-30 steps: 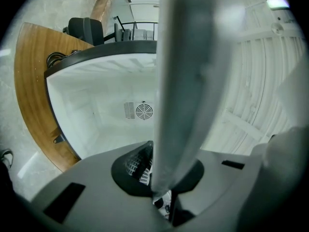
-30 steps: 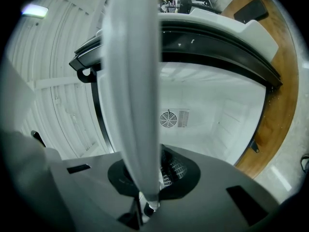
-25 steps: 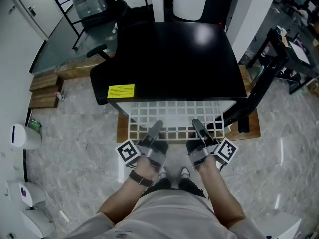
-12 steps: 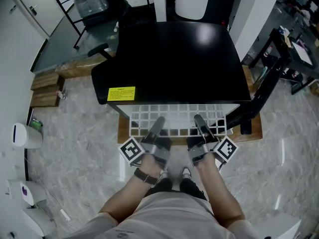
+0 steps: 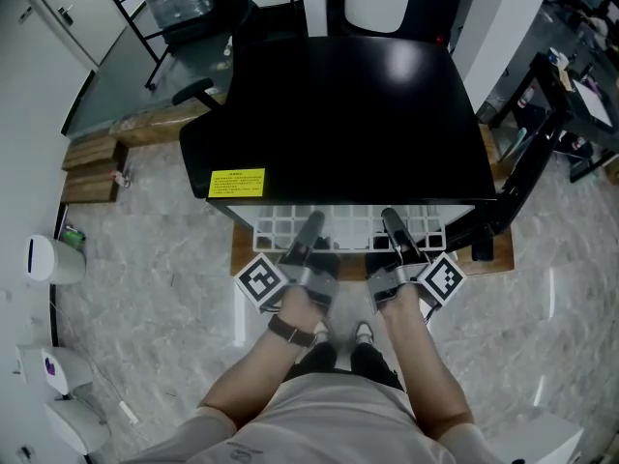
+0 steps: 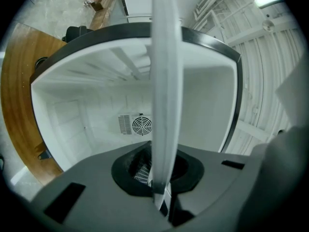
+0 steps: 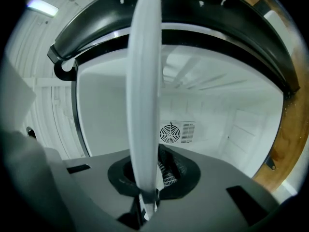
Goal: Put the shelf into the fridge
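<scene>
White wire shelf [image 5: 348, 230] is clamped along its near edge by both pairs of jaws, the left gripper [image 5: 310, 224] and right gripper [image 5: 391, 220] side by side, each closed tight on the rim. Only a narrow strip of it shows outside the open black fridge [image 5: 348, 104]. Inside, a round fan vent [image 6: 141, 125] sits on the white back wall, and the fridge stands on a wooden board [image 5: 238, 251].
</scene>
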The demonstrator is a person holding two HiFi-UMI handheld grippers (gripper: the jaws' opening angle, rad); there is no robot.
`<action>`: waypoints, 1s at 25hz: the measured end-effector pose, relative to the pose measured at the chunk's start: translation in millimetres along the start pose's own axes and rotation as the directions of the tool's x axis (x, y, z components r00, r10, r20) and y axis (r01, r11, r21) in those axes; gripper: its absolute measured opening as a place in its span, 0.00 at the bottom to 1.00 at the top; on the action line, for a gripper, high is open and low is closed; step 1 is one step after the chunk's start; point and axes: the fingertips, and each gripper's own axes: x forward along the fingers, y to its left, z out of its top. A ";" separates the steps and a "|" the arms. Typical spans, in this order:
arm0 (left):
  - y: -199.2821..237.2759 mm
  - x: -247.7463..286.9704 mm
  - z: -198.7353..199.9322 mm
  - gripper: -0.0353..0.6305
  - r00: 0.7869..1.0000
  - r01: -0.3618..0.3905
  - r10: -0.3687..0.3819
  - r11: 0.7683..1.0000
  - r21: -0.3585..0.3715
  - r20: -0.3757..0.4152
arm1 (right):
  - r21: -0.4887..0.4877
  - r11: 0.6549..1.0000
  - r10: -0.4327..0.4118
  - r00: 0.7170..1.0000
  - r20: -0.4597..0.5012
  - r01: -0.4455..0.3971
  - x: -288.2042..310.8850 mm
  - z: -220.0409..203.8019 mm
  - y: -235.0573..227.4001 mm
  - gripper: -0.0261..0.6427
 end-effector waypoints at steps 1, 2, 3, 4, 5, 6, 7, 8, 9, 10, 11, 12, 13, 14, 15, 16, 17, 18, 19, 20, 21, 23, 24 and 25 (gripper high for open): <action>-0.3 2.8 1.1 0.09 1.000 0.001 -0.001 1.000 0.001 0.004 | 0.000 1.000 0.001 1.000 0.003 -0.001 2.6 1.4 0.3 0.11; -0.4 5.6 1.9 0.09 1.000 0.003 -0.003 1.000 0.002 0.007 | 0.000 1.000 0.001 1.000 0.006 -0.001 5.0 3.0 0.3 0.11; -0.4 8.3 2.6 0.09 1.000 0.006 -0.007 1.000 0.004 0.010 | -0.001 1.000 0.001 1.000 0.009 -0.001 7.1 4.6 0.0 0.11; -0.2 10.7 3.5 0.09 1.000 0.009 -0.009 1.000 0.007 0.012 | -0.003 1.000 0.002 1.000 0.012 -0.002 9.2 6.0 -0.3 0.11; 0.2 13.0 4.6 0.09 1.000 0.011 -0.011 1.000 0.010 0.013 | -0.004 1.000 0.004 1.000 0.015 -0.004 11.5 7.0 -0.2 0.11; 0.4 15.2 5.9 0.09 1.000 0.013 -0.013 1.000 0.012 0.015 | -0.006 1.000 0.007 1.000 0.019 -0.007 13.9 7.9 -0.1 0.11; 0.4 17.2 7.1 0.09 1.000 0.016 -0.016 1.000 0.014 0.016 | -0.008 1.000 0.009 1.000 0.022 -0.009 16.1 8.7 0.0 0.11; 0.3 19.2 8.3 0.09 1.000 0.018 -0.019 1.000 0.015 0.018 | -0.010 1.000 0.010 1.000 0.025 -0.010 18.1 9.6 -0.1 0.11; 0.3 21.2 9.3 0.09 1.000 0.021 -0.021 1.000 0.016 0.019 | -0.011 1.000 0.011 1.000 0.028 -0.011 20.0 10.4 -0.3 0.11; 0.4 23.1 10.2 0.09 1.000 0.022 -0.023 1.000 0.018 0.021 | -0.013 1.000 0.012 0.999 0.031 -0.011 21.8 11.3 -0.5 0.11; 0.6 24.9 11.1 0.09 0.999 0.024 -0.025 0.999 0.020 0.022 | -0.015 1.000 0.013 0.999 0.034 -0.012 23.5 12.0 -0.8 0.11; 0.8 26.5 12.1 0.09 0.999 0.027 -0.027 0.999 0.024 0.024 | -0.019 1.000 0.014 0.999 0.036 -0.013 25.1 12.8 -1.4 0.11; 0.9 28.0 13.0 0.09 0.999 0.030 -0.031 0.999 0.027 0.025 | -0.024 1.000 0.014 0.999 0.038 -0.013 26.6 13.6 -2.0 0.11; 0.7 29.6 13.9 0.09 0.999 0.033 -0.034 0.999 0.030 0.027 | -0.027 1.000 0.015 0.999 0.040 -0.014 28.1 14.3 -2.4 0.11; 0.6 31.3 14.8 0.09 0.999 0.035 -0.036 0.999 0.033 0.029 | -0.027 1.000 0.015 0.999 0.042 -0.014 29.7 15.1 -2.4 0.11; 0.5 33.3 15.8 0.09 0.999 0.037 -0.038 0.999 0.036 0.031 | -0.025 1.000 0.015 0.999 0.046 -0.013 31.6 16.0 -2.2 0.11; 0.5 35.7 16.9 0.09 0.999 0.038 -0.040 0.999 0.038 0.033 | -0.022 1.000 0.015 0.999 0.050 -0.014 33.9 17.2 -2.0 0.11; 0.4 38.2 17.9 0.09 0.998 0.041 -0.042 0.999 0.036 0.037 | -0.019 1.000 0.017 0.998 0.054 -0.016 36.6 18.4 -1.8 0.11; 0.2 40.8 18.9 0.09 0.998 0.044 -0.045 0.998 0.033 0.040 | -0.017 1.000 0.021 0.998 0.058 -0.020 39.3 19.4 -1.6 0.11; -0.2 43.1 20.0 0.09 0.998 0.047 -0.048 0.998 0.030 0.043 | -0.016 1.000 0.025 0.998 0.062 -0.024 41.8 20.1 -1.2 0.11; -0.5 44.8 21.2 0.09 0.998 0.050 -0.051 0.998 0.029 0.044 | -0.014 1.000 0.028 0.997 0.065 -0.027 44.0 20.3 -0.9 0.11; 0.2 47.0 23.9 0.09 0.998 0.051 -0.052 0.998 0.038 0.043 | -0.014 0.999 0.032 0.997 0.071 -0.031 47.3 20.7 -0.5 0.11; 0.4 48.1 25.0 0.09 0.998 0.051 -0.053 0.998 0.042 0.044 | -0.013 0.999 0.033 0.997 0.074 -0.032 48.7 21.0 -0.4 0.11; 0.4 49.7 25.9 0.09 0.998 0.052 -0.054 0.998 0.044 0.045 | -0.012 0.999 0.035 0.996 0.076 -0.034 50.3 21.7 -0.4 0.11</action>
